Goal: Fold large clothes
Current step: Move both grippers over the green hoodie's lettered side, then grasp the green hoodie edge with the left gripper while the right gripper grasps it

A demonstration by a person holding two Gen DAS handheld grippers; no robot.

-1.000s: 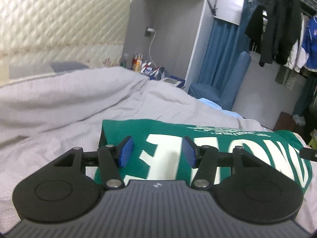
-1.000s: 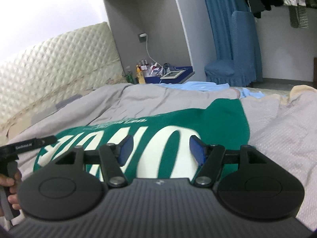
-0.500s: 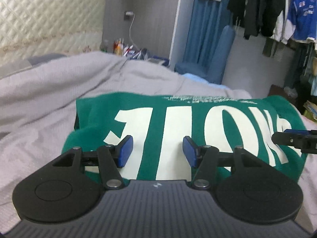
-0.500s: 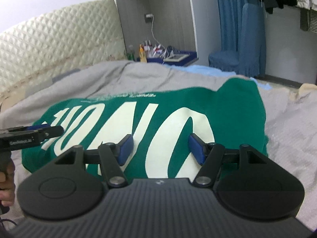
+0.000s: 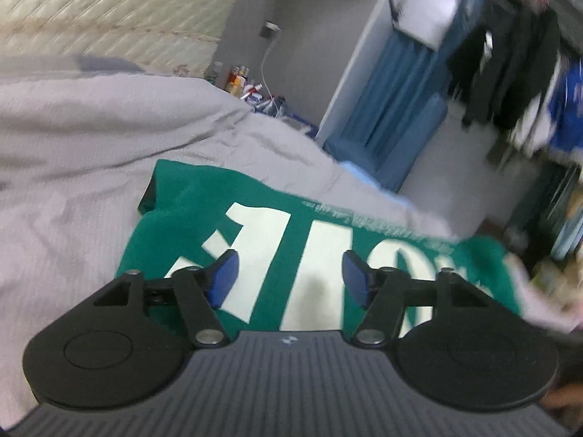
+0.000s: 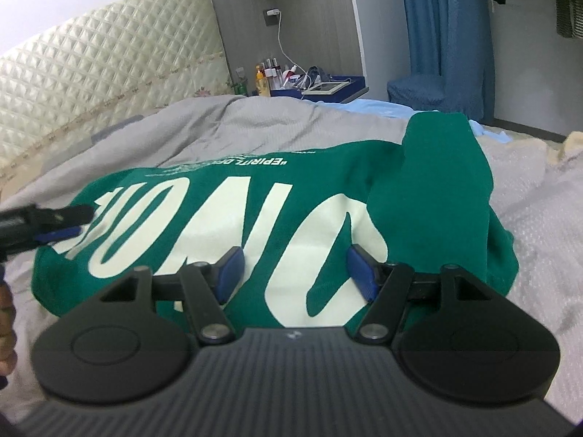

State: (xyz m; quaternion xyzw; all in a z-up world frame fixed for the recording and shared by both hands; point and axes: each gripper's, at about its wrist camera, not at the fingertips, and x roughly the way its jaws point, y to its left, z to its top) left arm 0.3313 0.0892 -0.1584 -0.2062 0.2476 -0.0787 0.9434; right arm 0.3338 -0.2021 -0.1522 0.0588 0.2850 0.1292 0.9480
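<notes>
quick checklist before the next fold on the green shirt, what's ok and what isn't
1. Left gripper open, nothing between the fingers: ok.
2. Right gripper open and empty: ok.
3. Green shirt lying on the grey bedcover: ok.
4. Shirt flat: not ok, a green flap lies folded over its right side, with creases.
5. Left view sharp enough to aim: not ok, blurred.
6. Near hem visible for a grasp: cannot tell, hidden behind the grippers.

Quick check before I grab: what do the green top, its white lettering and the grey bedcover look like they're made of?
Green top: soft matte knit, probably cotton or fleece; it drapes in thick rounded folds. White lettering: flat opaque print, likely screen ink, bending with the cloth. Grey bedcover: matte woven or waffle-textured fabric with a fine grain and soft creases; exact fibre unclear.
</notes>
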